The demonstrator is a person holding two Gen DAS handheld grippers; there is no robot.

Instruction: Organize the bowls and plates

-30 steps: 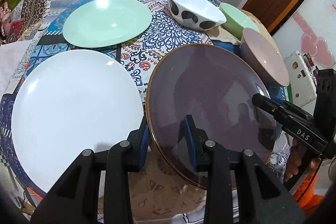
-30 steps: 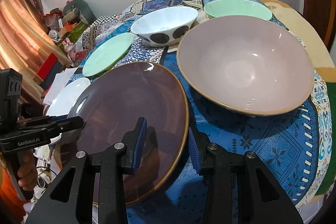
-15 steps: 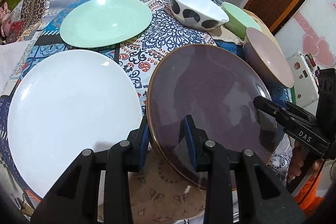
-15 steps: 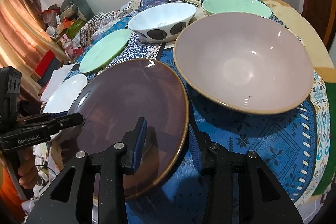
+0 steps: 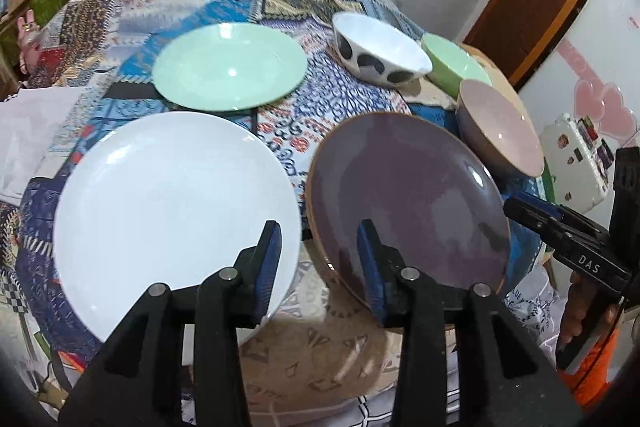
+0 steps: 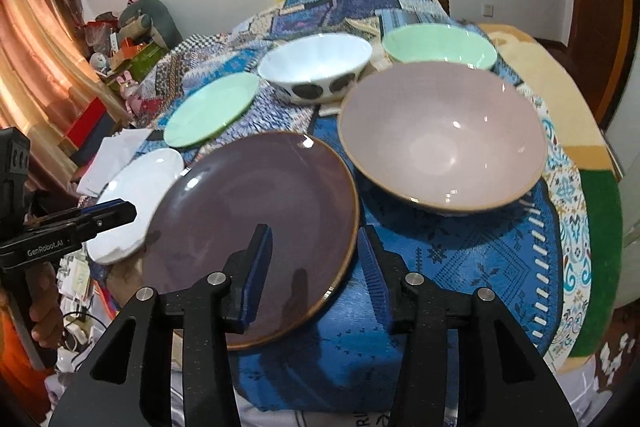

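Both grippers' jaws just opened, releasing purple plate (image 5: 408, 195) between them.

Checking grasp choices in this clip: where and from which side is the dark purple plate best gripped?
Grip the purple plate by its thin brown rim on the near edge, coming in low from the table's front, one pad above and one below. It is flat and wide, so only the rim fits the jaws. The near edge seems to overhang the table edge. Both tongs, left and right, stand open there.
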